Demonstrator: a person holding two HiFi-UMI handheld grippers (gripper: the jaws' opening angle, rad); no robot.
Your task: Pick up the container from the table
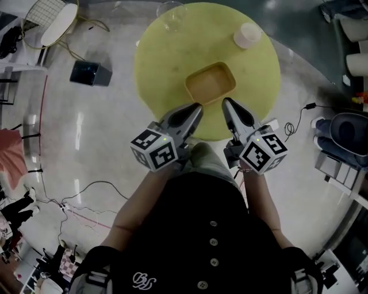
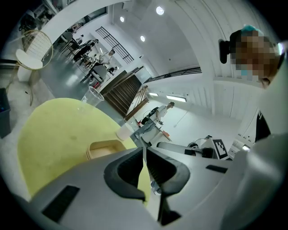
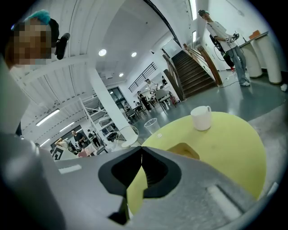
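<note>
On the table (image 1: 161,69) sit one container (image 1: 210,84), one mug (image 1: 247,35), one cup (image 1: 171,15).

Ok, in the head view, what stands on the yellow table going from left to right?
clear cup → container → mug

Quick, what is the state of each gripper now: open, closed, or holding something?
Left gripper: closed, holding nothing.
Right gripper: closed, holding nothing.
</note>
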